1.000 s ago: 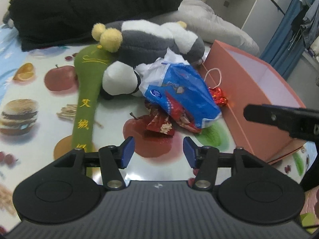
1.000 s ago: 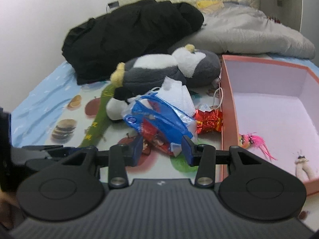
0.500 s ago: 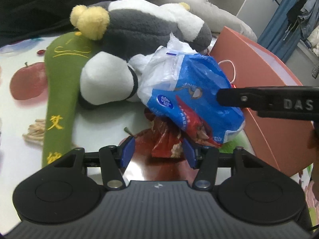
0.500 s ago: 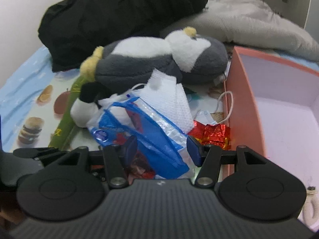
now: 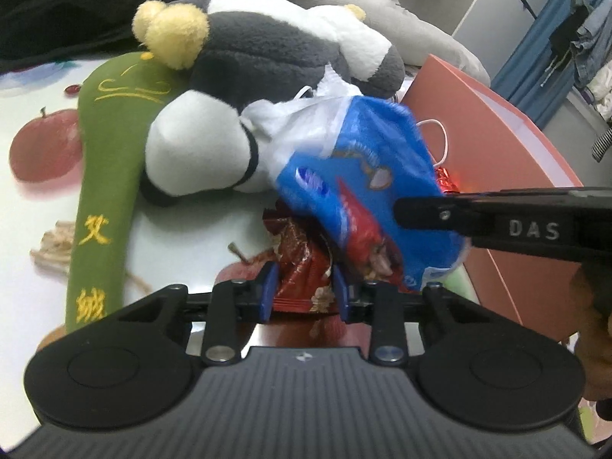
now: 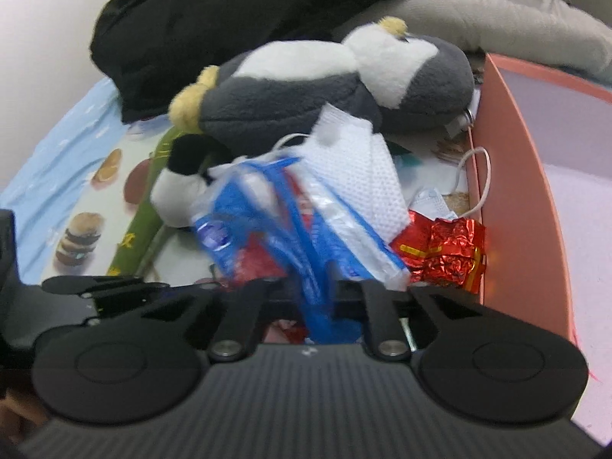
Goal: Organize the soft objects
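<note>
A blue and white plastic bag (image 5: 367, 176) lies on the bed in front of a grey and white plush penguin (image 5: 267, 49); it also shows in the right wrist view (image 6: 283, 222). A dark red snack wrapper (image 5: 302, 267) lies under the bag. My left gripper (image 5: 304, 294) has its blue pads on either side of the wrapper, jaws narrowed around it. My right gripper (image 6: 310, 294) is around the bag's lower edge; its fingertips are hidden by the bag. The penguin (image 6: 325, 76) lies behind. A white mesh mask (image 6: 367, 183) rests on the bag.
A pink open box (image 5: 508, 145) stands right of the pile, also in the right wrist view (image 6: 508, 176). A green embroidered plush (image 5: 111, 145) lies left. A red foil wrapper (image 6: 447, 252) sits by the box. Black clothing (image 6: 237, 11) and a grey blanket (image 6: 508, 4) lie behind.
Both grippers moved forward into the pile. The left jaws narrowed around the red snack wrapper. The right gripper closed in on the blue bag, which shifted and blurred.
</note>
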Demonstrator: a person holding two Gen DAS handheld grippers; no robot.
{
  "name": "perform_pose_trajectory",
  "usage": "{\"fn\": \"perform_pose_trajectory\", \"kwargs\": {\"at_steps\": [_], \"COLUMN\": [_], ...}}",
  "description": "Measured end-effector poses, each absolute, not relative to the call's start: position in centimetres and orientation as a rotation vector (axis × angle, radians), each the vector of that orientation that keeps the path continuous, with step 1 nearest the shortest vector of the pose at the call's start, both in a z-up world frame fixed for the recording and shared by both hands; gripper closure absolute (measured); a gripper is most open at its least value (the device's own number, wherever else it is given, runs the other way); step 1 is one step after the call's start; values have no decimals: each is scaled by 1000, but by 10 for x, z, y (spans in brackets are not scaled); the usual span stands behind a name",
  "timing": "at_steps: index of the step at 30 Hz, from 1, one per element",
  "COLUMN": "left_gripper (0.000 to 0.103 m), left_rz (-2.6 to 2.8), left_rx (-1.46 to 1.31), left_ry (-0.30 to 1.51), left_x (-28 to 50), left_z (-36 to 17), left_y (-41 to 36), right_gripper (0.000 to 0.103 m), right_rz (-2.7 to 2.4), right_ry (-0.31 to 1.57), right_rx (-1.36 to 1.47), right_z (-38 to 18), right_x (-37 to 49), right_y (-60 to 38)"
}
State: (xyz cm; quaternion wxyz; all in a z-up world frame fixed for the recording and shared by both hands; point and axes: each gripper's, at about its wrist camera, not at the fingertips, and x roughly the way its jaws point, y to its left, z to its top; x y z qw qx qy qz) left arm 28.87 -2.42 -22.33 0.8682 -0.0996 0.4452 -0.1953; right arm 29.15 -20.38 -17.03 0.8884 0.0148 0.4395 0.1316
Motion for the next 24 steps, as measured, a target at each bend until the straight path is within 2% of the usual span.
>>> {"fn": "perform_pose_trajectory", "kwargs": {"at_steps": [4,11,24], "left_gripper": [71,73,73], "left_rz": [-376,-335,-342], "left_rx": [-236,-252,-306], "left_ry": [948,975,1051], "left_x": [274,235,160], "left_z": [-220,-213,-206], "left_y": [-16,-6,6], "right_gripper": [93,94,94], "right_rz": [253,227,165], "right_ry": [875,854,895], "right_rx": [28,52,100], "right_z": [-155,-138,-148], "right_x": [276,242,153], "right_y": [-203,-206,-209]}}
